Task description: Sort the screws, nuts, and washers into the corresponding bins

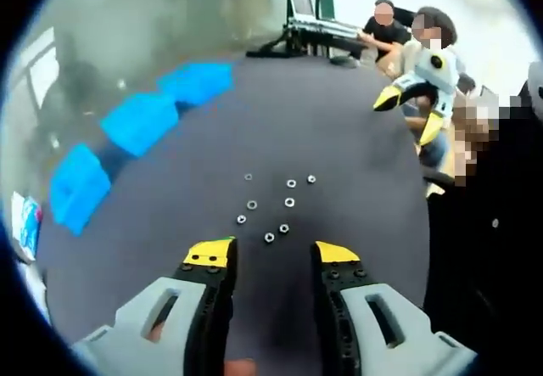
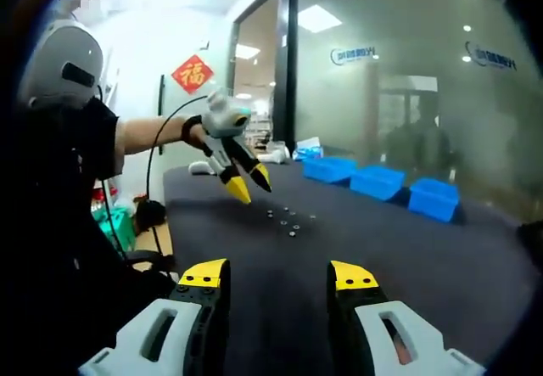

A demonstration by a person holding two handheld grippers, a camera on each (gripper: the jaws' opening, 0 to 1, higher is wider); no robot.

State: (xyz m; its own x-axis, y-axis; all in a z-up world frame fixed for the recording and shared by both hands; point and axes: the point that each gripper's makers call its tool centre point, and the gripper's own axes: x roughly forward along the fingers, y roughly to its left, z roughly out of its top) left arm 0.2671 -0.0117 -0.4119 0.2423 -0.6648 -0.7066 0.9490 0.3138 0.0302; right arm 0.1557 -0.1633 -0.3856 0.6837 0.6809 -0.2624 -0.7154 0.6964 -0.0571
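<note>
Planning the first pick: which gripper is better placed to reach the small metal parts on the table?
Left, probably. The left gripper is open with the small metal parts just ahead of its fingers, while the right gripper, also open, sees them farther off.

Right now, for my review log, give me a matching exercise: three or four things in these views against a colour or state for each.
Things:
1. bins
2. small hardware
3. left tool
4. table

Descriptions:
A. open, holding nothing
B. blue, lined up along the table's edge
C. dark grey surface
D. silvery, scattered loose on the table

Pairs: 1-B, 2-D, 3-A, 4-C
</note>
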